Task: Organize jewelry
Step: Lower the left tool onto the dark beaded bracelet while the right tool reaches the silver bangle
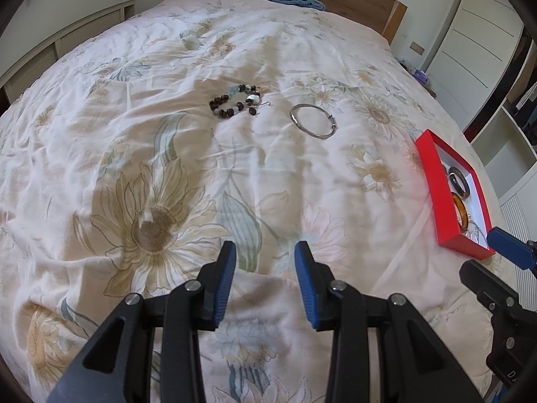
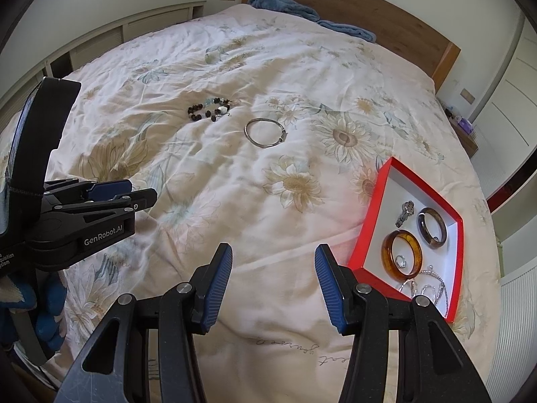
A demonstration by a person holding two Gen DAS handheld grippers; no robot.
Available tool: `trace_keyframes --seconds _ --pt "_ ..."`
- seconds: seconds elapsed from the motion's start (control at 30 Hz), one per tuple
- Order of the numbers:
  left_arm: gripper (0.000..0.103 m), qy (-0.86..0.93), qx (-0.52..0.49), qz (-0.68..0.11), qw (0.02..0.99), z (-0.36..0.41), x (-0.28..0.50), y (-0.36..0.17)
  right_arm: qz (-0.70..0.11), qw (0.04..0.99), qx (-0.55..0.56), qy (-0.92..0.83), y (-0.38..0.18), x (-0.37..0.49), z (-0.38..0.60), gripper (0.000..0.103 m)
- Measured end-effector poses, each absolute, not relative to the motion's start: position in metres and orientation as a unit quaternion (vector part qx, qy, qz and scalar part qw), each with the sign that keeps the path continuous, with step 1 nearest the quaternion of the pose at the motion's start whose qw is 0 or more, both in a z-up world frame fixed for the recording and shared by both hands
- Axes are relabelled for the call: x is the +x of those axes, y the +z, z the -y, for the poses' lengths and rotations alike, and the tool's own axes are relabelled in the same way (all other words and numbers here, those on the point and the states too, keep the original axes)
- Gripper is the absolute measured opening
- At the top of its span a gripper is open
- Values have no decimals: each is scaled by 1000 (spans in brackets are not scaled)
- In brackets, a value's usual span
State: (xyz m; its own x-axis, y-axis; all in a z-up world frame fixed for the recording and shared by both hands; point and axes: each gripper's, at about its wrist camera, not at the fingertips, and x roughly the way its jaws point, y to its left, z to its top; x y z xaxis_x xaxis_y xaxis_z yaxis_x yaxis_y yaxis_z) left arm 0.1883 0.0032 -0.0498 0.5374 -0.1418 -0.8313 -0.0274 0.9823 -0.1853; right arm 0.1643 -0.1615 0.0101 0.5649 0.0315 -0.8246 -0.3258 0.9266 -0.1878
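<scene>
Both tools are idle above the floral bedspread [image 1: 141, 154]. The left gripper [image 1: 265, 255] has its jaws parted with nothing between them; the right gripper [image 2: 273, 262] is spread wider still, also empty.

Two pieces lie loose on the quilt. In the left wrist view the beaded bracelet [image 1: 236, 100] sits at about 12 o'clock from the left gripper, well up the bed, and the silver bangle [image 1: 312, 121] lies near it toward 1 o'clock. The two are apart, not touching.

The red box [image 2: 369, 215] rests on the quilt at about 2 o'clock from the right gripper, its near corner just beside the right-hand jaw. Inside it, in the right wrist view, are an amber bangle [image 2: 386, 252], a dark bangle [image 2: 423, 231], a small watch [image 2: 405, 213], a ring [image 2: 401, 261] lying inside the amber bangle, and a silver chain [image 2: 424, 285] at the near end.

Judging from this, the sorting is well along — several pieces are boxed and two are left. The step in hand looks like the pause between a drop-off and the next pick. The next move calls for a long reach up the bed to one loose piece. The bangle is thin and lies flat on soft cloth, so the jaws would have to straddle its rim and press slightly into the quilt — pinching cloth along with it is the risk.
</scene>
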Motion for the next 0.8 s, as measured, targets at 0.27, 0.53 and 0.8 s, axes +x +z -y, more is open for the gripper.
trace_keyframes --seconds 0.27,0.53,0.8 --pt "34 -31 -88 -481 872 -8 191 -56 -460 867 -160 107 5 167 159 51" --pt "34 -19 -85 -464 881 -23 217 -51 -468 867 -121 124 -4 190 165 51" --pt "34 -24 -99 -440 892 -41 285 -46 -461 873 -29 159 -12 257 169 50"
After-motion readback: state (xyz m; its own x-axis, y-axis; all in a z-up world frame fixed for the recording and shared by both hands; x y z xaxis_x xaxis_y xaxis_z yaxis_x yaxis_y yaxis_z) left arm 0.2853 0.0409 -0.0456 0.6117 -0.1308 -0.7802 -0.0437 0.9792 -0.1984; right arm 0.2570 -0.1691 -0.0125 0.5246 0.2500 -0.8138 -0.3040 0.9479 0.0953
